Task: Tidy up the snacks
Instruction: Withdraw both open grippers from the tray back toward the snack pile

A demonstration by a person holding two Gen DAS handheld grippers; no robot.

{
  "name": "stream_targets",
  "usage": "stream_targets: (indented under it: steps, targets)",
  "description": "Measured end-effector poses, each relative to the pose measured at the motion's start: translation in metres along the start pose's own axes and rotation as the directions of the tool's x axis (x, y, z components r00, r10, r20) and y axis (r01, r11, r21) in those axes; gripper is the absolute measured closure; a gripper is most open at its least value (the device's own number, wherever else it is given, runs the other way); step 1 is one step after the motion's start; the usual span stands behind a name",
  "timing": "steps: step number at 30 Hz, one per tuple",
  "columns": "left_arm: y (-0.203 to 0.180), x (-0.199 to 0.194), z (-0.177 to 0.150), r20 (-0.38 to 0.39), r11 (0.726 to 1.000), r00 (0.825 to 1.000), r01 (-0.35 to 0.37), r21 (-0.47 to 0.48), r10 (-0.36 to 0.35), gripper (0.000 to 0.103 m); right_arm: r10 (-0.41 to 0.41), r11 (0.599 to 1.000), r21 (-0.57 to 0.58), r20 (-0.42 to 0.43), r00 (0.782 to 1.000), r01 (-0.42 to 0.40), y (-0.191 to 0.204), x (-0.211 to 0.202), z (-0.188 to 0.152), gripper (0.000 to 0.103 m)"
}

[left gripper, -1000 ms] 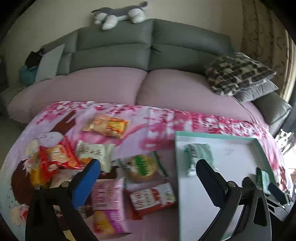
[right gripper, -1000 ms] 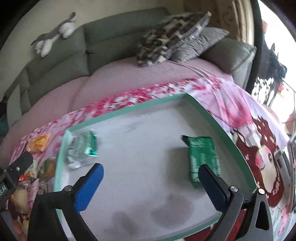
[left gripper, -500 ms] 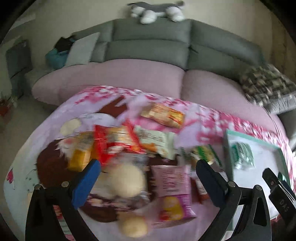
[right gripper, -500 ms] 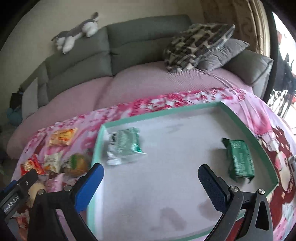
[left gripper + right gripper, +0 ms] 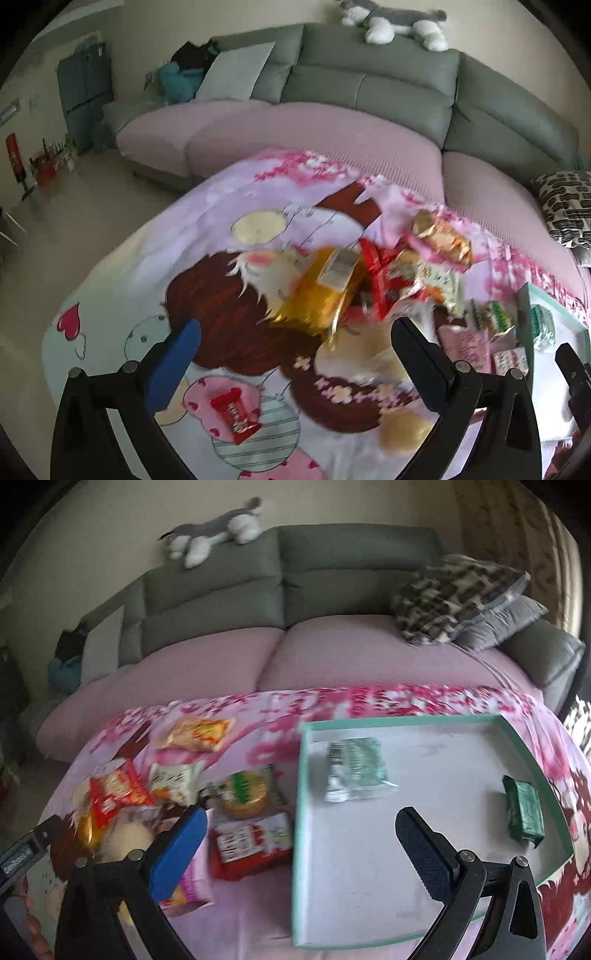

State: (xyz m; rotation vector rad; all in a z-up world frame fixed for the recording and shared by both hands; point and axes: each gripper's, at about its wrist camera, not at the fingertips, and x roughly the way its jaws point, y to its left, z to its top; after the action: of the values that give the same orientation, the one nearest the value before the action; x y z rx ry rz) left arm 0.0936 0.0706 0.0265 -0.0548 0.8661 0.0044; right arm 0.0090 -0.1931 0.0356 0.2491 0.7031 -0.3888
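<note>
While the left gripper [image 5: 295, 363] hangs with fingers apart and empty above the small red bar [image 5: 235, 411] at lower centre, it should drop squarely over it before closing, then carry it to the tray [image 5: 301, 834] at right, where the right gripper [image 5: 295, 845] waits, also spread.

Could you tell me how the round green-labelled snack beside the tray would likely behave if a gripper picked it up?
The round green-labelled snack looks like a biscuit or cake in clear film, so probably light and fairly stiff, though it might crack if squeezed. The glossy wrapper could slip. It lies flat on the cloth, so rolling seems unlikely.
</note>
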Motion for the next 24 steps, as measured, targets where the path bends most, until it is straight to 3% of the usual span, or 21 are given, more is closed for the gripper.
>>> stream_targets:
  steps: [13, 16, 24]
  targets:
    - [-0.011, 0.008, -0.038, -0.108, 0.995, 0.992, 0.075, 0.073, -0.066, 0.001, 0.043, 0.995, -0.083, -0.165, 0.985, -0.057, 0.044, 0.006, -0.037, 0.0]
    - [-0.017, 0.007, -0.044, -0.119, 0.992, 0.99, 0.088, 0.095, -0.077, 0.001, 0.025, 0.995, -0.085, -0.209, 0.978, -0.044, 0.044, 0.008, -0.045, 0.0]
    - [-0.045, 0.004, -0.057, -0.145, 0.971, 0.982, 0.145, 0.192, -0.119, 0.001, -0.02, 0.999, -0.032, -0.225, 0.974, 0.013, 0.023, 0.005, -0.046, 0.0]
